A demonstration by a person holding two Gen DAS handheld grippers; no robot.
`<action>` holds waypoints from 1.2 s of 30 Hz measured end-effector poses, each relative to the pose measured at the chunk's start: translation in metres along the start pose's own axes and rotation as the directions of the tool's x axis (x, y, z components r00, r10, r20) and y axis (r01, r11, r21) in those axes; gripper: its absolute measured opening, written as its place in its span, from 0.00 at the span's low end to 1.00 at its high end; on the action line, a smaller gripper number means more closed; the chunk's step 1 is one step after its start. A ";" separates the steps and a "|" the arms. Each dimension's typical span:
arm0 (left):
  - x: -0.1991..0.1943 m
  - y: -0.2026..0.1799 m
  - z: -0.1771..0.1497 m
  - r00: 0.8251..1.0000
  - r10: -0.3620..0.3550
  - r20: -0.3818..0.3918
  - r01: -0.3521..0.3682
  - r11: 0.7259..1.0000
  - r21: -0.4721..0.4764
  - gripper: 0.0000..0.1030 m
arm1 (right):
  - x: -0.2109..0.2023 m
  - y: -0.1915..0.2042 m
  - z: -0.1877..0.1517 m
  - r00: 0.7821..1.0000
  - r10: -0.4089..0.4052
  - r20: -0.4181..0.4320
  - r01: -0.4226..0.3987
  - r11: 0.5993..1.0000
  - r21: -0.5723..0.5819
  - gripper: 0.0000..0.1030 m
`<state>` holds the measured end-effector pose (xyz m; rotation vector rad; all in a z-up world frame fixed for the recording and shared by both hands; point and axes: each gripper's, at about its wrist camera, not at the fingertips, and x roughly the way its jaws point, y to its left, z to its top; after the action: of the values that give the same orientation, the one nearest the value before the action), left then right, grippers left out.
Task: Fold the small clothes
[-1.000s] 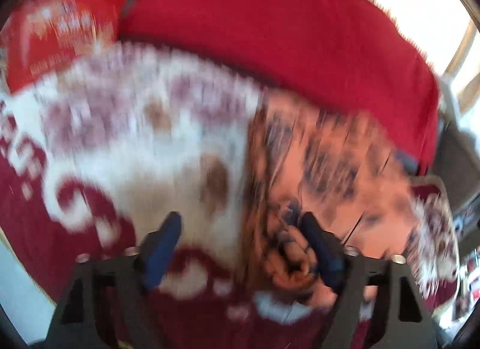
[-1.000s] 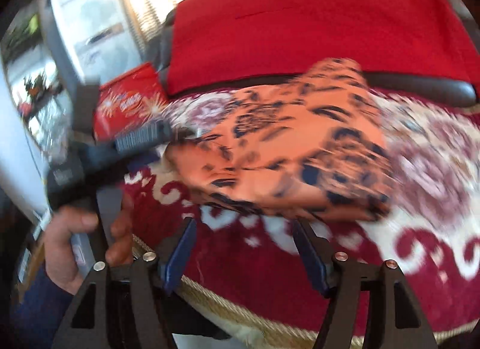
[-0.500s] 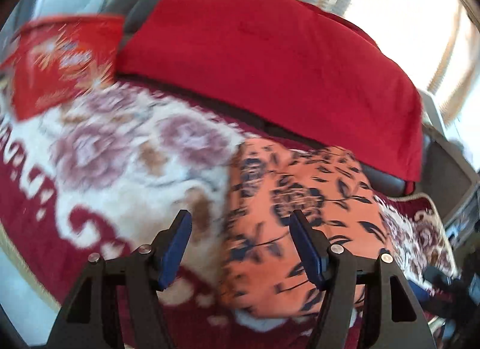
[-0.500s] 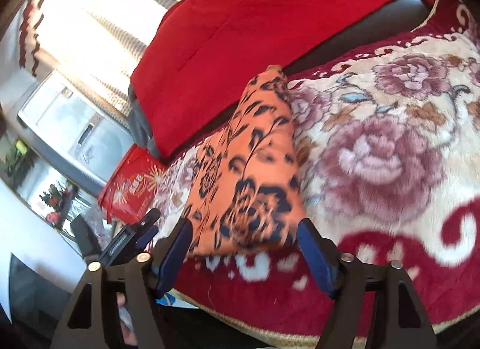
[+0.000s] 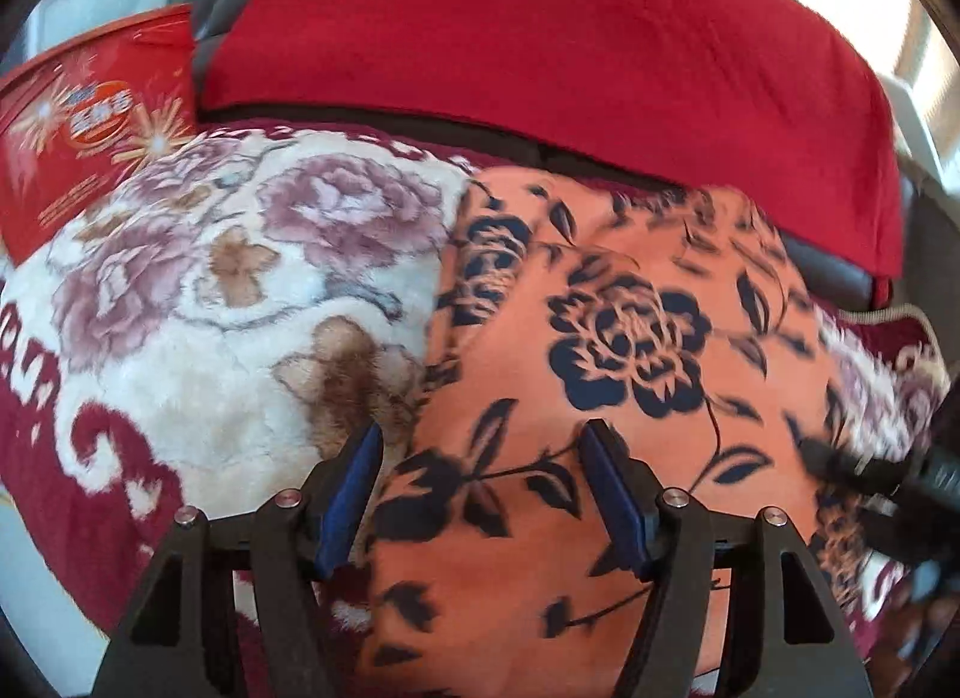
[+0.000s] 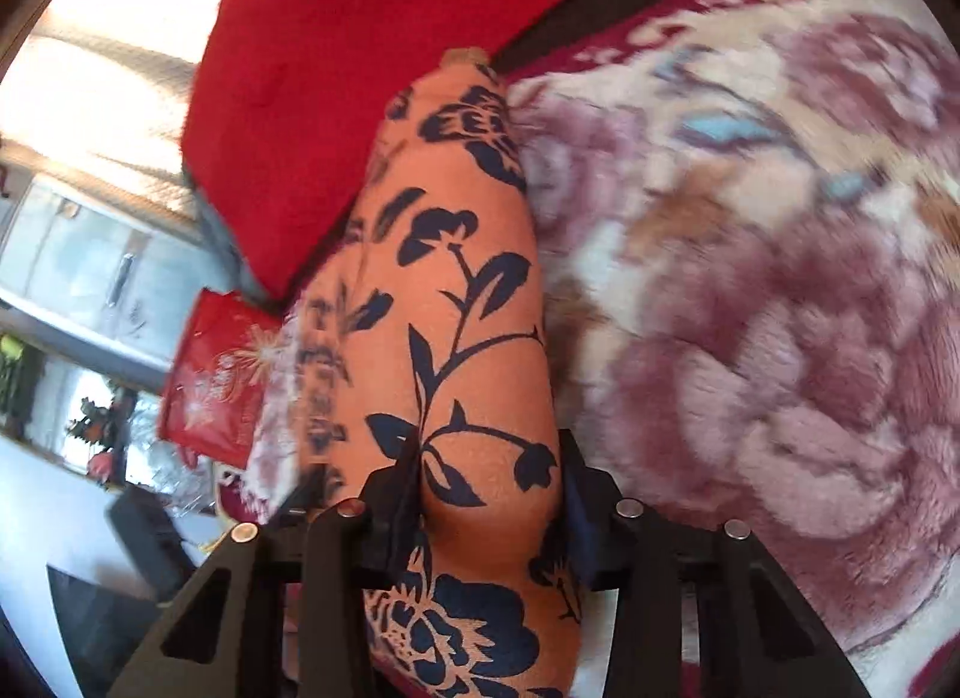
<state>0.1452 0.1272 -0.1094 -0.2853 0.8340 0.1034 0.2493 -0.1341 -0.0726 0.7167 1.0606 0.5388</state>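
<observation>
An orange garment with a dark blue flower print (image 5: 600, 398) lies folded on a floral plush blanket (image 5: 240, 302). My left gripper (image 5: 480, 458) is open and hovers over the garment's left edge, holding nothing. In the right wrist view the same garment (image 6: 456, 302) runs up between the fingers of my right gripper (image 6: 489, 494). Its jaws stand on either side of a fold of the cloth and press it. The right gripper also shows at the right edge of the left wrist view (image 5: 888, 482).
A red cushion (image 5: 540, 38) backs the seat behind the blanket. A red printed bag (image 5: 96, 122) stands at the far left. The blanket's dark red border (image 5: 90, 494) marks the front edge of the seat. A window and room furniture show at the left of the right wrist view.
The left gripper has let go of the garment and opened, then moved in low over it. The right gripper has swung around and closed in on a fold of the garment.
</observation>
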 end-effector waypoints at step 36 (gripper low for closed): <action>0.008 -0.044 -0.015 0.998 -0.064 0.001 0.063 0.984 0.167 0.73 | 0.033 0.024 0.073 0.998 -0.053 -0.020 0.053 0.999 -0.003 0.41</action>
<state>0.1484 0.0803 -0.1156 -0.1534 0.8209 -0.0256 0.3280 -0.1142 -0.0521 0.6801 1.0948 0.5026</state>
